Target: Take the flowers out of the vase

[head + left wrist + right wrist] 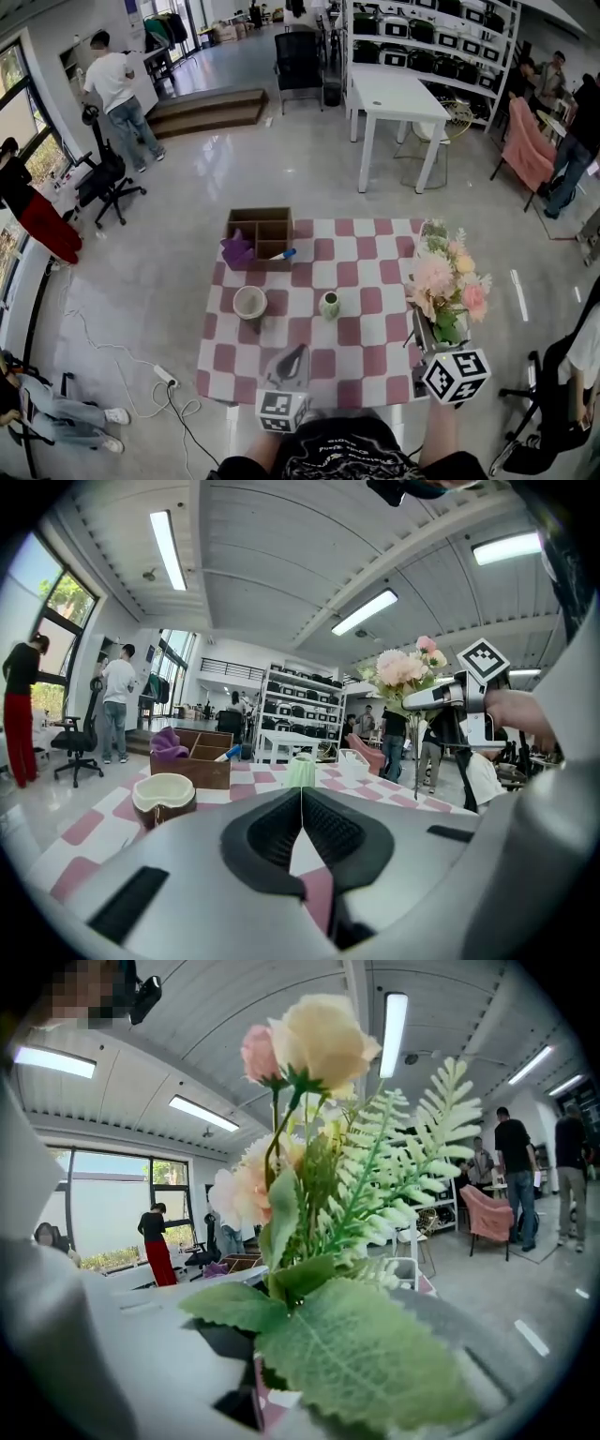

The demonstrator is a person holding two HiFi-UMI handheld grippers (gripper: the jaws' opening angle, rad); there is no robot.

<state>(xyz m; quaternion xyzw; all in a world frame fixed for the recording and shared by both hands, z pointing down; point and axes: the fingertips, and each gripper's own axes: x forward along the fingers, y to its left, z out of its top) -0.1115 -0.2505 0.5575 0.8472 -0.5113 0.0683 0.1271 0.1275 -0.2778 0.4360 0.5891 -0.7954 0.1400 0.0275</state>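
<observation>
In the head view, the person's left arm is resting low at the near edge of the table with the pink-and-white checked cloth point(366, 375). It is pointing the left gripper point(294, 354) across the cloth toward the small pale green ceramic vase point(329, 305), which is standing near the table's middle. The right arm is reaching out along the right edge. There the right gripper point(424, 330) is holding up a bunch of pink and cream artificial flowers with green fern leaves point(448, 277), out of the vase and well apart from it.

In the left gripper view, the left gripper point(301, 797) is lying nearly level, its jaws pressed together with nothing between them. The vase point(301, 770) is standing straight ahead beyond them. Off to the right, the right gripper point(419, 701) is gripping the flowers point(405, 667) by the stems, blooms upward, with thin stems hanging below.

In the right gripper view, the right gripper point(246, 1372) is clamping narrowly on the stems, though a broad green leaf point(366, 1363) is covering most of the jaws. The flowers point(319, 1044) are rising upright, close to the lens.
</observation>
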